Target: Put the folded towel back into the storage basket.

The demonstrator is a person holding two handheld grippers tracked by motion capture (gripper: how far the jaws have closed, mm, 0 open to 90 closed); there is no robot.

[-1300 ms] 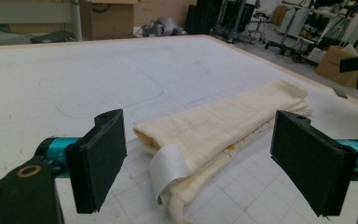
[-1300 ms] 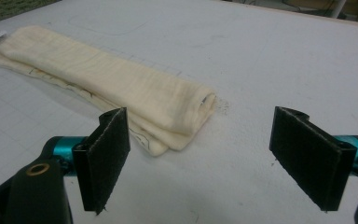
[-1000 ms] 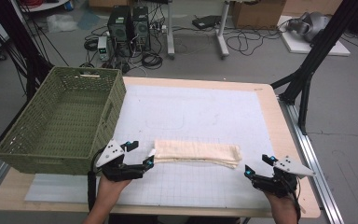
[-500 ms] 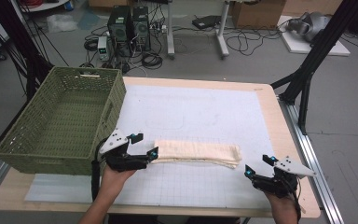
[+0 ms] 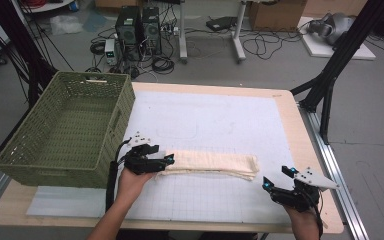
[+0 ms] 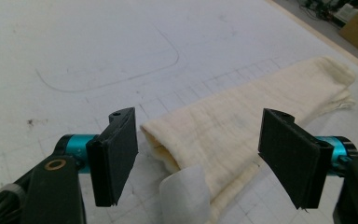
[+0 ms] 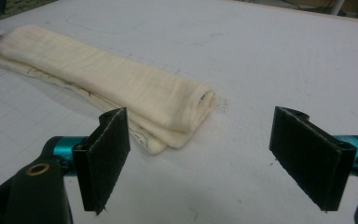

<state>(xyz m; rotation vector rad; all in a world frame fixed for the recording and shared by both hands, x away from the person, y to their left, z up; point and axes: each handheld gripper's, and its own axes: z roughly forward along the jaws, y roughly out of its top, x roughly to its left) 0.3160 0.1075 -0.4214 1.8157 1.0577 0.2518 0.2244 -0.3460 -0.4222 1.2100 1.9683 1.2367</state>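
Change: left gripper [image 5: 166,161] having slid level along the surface [image 5: 210,115] from beside the green basket [image 5: 65,135] to the near end of the folded cream cloth [image 5: 215,163]; jaws having just been narrowing a little, with the cloth end now lying between them.

Meaning: probably lining up a pinch on that end, perhaps for another fold or a lift toward the basket; no grasp made yet.

Left gripper: standing wide, pads [image 6: 116,154] sitting clear of the fabric on both sides in the left gripper view; holding nothing, though the cloth's [image 6: 242,130] rolled edge and a small white tag [image 6: 184,193] are lying right in the gap.

Right gripper: [image 5: 279,183] hanging apart from the cloth's far end, low over the surface; jaws spread wide in the right gripper view [image 7: 209,163], gripping nothing, the cloth [image 7: 102,84] lying ahead and to one side.

Cloth: lying flat as a long folded strip near the front of the surface, between the two grippers, well clear of the basket's inside.

Basket: sitting at the left edge, looking empty.
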